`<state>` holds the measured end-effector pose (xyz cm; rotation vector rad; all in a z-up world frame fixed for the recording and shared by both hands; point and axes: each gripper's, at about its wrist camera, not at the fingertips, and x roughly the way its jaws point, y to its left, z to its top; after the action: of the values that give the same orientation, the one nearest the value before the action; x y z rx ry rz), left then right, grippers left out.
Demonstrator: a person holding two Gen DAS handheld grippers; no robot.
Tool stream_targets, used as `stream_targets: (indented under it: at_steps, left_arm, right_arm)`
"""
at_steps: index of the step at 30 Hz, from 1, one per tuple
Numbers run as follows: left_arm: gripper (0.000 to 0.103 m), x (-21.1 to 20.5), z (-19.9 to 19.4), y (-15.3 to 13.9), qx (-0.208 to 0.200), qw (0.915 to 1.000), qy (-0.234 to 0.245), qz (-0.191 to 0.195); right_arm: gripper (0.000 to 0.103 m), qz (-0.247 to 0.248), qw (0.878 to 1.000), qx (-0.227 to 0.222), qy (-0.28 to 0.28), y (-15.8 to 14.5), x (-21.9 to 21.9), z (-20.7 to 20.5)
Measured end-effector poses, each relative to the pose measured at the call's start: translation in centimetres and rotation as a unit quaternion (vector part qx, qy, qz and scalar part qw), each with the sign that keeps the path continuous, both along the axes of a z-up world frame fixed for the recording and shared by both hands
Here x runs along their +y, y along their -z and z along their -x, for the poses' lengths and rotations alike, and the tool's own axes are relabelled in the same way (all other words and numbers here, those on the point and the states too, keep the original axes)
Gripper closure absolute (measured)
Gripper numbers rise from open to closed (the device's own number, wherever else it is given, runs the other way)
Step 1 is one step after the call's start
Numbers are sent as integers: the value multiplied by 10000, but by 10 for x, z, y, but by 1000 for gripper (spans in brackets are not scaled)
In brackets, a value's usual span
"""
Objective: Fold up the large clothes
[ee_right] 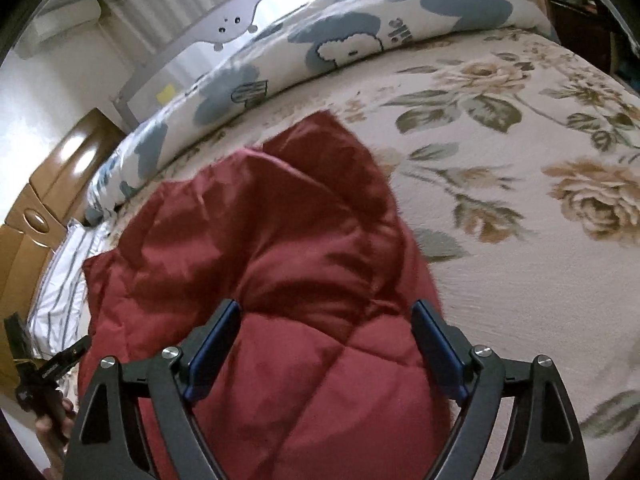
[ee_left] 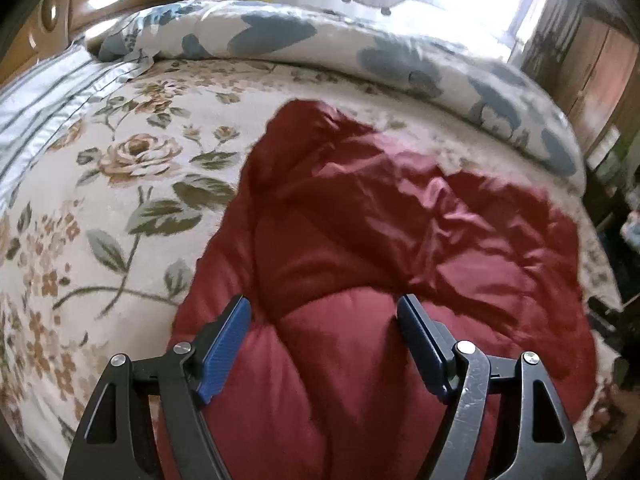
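Red garment (ee_left: 360, 240): quilted, padded cloth with a slight satin sheen, creased; it lies under and ahead of both tongs.
Left tongs (ee_left: 324, 312): matt black plastic arms, bright metal rivets, ribbed blue pads; one arm is scuffed.
Right tongs (ee_right: 326, 316): same matt black plastic, metal rivets, blue pads.
Bedspread (ee_left: 120, 160): matt woven cloth with a floral print, slightly nubby, left of the left tongs.
Duvet (ee_left: 280, 40): soft matt cloth, cream with blue print, beyond the garment.
Headboard (ee_right: 60, 176): glossy varnished wood, far left of the right tongs.
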<state>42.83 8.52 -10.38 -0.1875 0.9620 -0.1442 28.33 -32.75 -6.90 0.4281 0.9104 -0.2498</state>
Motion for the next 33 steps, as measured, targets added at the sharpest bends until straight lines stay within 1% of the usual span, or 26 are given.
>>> stream_targets:
  at_steps: [2, 4, 6, 7, 9, 10, 11, 14, 16, 18, 20, 24, 27, 29, 30, 31, 32, 33]
  left_arm:
    - [21, 13, 10, -5, -80, 9998, -89, 142]
    - [12, 28, 17, -9, -143, 9992, -281, 246]
    - [8, 44, 21, -8, -140, 9982, -434, 399]
    - [8, 50, 21, -5, -77, 9976, -468, 499]
    - [8, 66, 18, 6, 158, 9951, -521, 826]
    - [8, 73, 18, 11, 269, 9928, -566, 1025]
    - [8, 78, 17, 15, 324, 9912, -591, 1142]
    - [8, 97, 14, 30, 524, 9826, -655, 1660]
    - [8, 104, 11, 42, 672, 9762, -615, 1969]
    - [8, 105, 6, 51, 796, 9721, -546, 2137]
    - [8, 105, 1, 59, 914, 9699, -496, 2200]
    - [2, 100, -9, 73, 1032, 9615, -384, 2516]
    - [1, 96, -17, 86, 1149, 9546, -310, 2730]
    - [3, 91, -21, 90, 1158, 9538, -226, 2762]
    - [12, 87, -22, 90, 1126, 9571, -175, 2664]
    - [22, 84, -24, 90, 1092, 9595, -131, 2593]
    - [26, 81, -25, 88, 1061, 9608, -75, 2559]
    - [33, 80, -25, 86, 1033, 9625, -38, 2510]
  right_arm:
    - [14, -123, 9999, 8, 53, -2, -9, 8]
    - [14, -306, 9994, 17, 133, 0, -19, 15]
    - [14, -500, 9985, 29, 215, 3, -27, 22]
    - [14, -557, 9981, 43, 241, 5, -31, 23]
    - [14, -719, 9970, 76, 278, 9, -37, 26]
    - [14, -832, 9962, 64, 265, 11, -39, 27]
    - [14, -965, 9950, 56, 243, 14, -40, 28]
    - [14, -1241, 9922, 62, 117, 21, -39, 28]
    - [14, -1405, 9900, 92, 48, 27, -38, 26]
    - [14, -1552, 9878, 128, 30, 33, -39, 25]
    - [11, -1713, 9851, 143, 45, 40, -40, 24]
    - [7, -1972, 9801, 209, 23, 51, -40, 21]
    - [6, -2159, 9760, 270, -68, 58, -37, 18]
    - [6, -2185, 9752, 304, -157, 60, -32, 15]
    - [8, -2209, 9747, 298, -174, 61, -31, 15]
    - [15, -2242, 9740, 286, -183, 62, -29, 16]
    - [19, -2277, 9732, 285, -165, 62, -28, 16]
    - [24, -2269, 9734, 285, -166, 61, -27, 17]
